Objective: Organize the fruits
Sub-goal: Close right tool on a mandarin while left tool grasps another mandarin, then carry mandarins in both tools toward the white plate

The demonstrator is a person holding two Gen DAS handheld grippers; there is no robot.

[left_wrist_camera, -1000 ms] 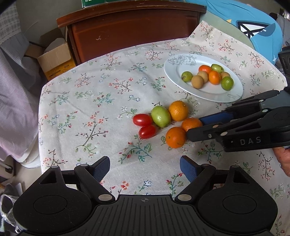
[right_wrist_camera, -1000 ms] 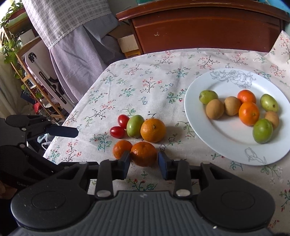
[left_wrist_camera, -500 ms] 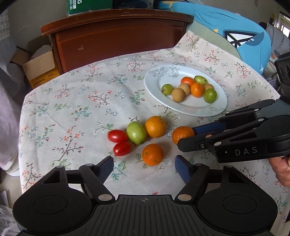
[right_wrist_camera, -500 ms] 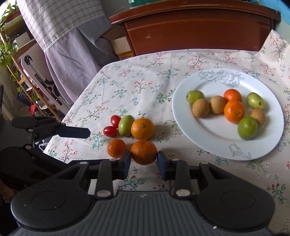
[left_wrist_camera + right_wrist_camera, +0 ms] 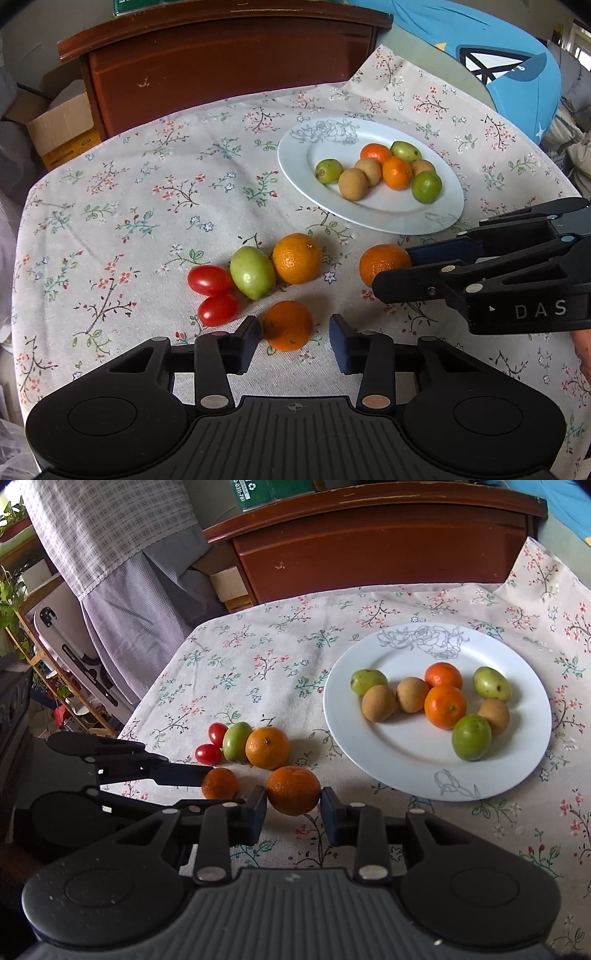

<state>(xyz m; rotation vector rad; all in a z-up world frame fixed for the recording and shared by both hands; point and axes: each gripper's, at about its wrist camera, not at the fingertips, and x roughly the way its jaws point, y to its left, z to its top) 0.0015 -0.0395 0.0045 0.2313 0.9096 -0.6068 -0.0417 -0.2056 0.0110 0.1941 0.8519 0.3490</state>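
Observation:
My right gripper (image 5: 293,810) is shut on a tangerine (image 5: 293,790), held just above the cloth; it also shows in the left wrist view (image 5: 384,263). My left gripper (image 5: 293,341) is open around a smaller tangerine (image 5: 288,325) that lies on the cloth, its left pad close to the fruit. A third tangerine (image 5: 297,257), a green fruit (image 5: 252,271) and two cherry tomatoes (image 5: 209,280) lie in a cluster. The white plate (image 5: 399,753) holds several fruits.
A brown wooden cabinet (image 5: 229,62) stands behind the table. A cardboard box (image 5: 61,127) sits at its left. A blue cushion (image 5: 509,70) lies at the right. A plant shelf (image 5: 22,635) stands left of the table.
My left gripper has moved forward so the small tangerine now sits between its fingers. My right gripper has carried its tangerine a little away from the cluster, toward the plate.

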